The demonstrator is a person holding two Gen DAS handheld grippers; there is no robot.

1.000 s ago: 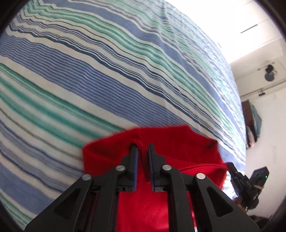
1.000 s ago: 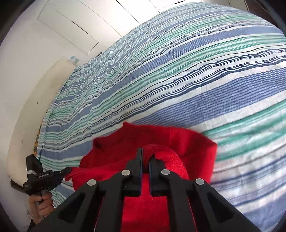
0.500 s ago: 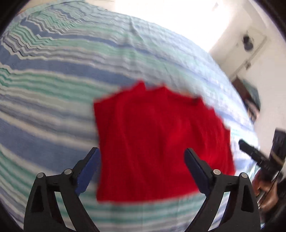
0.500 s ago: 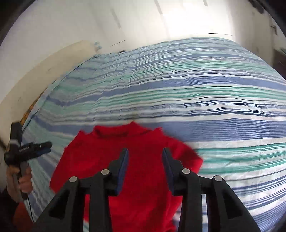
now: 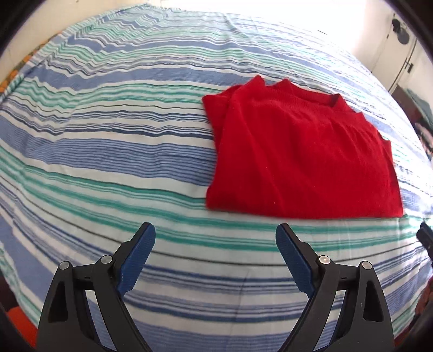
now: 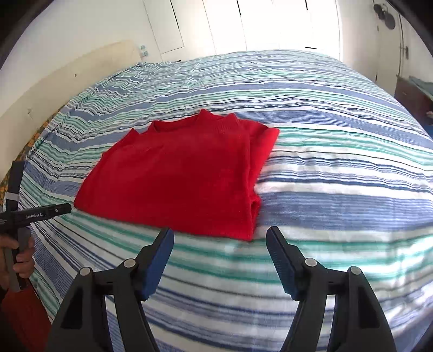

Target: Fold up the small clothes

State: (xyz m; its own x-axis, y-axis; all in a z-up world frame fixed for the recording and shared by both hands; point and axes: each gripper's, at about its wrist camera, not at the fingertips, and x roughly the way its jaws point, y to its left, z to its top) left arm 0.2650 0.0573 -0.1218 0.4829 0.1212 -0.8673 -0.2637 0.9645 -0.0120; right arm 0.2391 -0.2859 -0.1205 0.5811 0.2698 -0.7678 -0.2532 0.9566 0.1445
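Note:
A red knit top lies folded flat on the striped bed, its collar at the far side; it also shows in the right wrist view. My left gripper is open and empty, hovering over the bedsheet just short of the top's near edge, to its left. My right gripper is open and empty, just short of the top's near right corner. The left gripper's black body, held by a hand, shows at the left edge of the right wrist view.
The bed has a blue, green and white striped sheet. A beige headboard and white wardrobe doors stand behind. A dark wooden cabinet is at the right.
Both grippers were shut on the red top's fabric a second ago. They let go, opened wide and pulled back; the top now lies folded flat on the bed.

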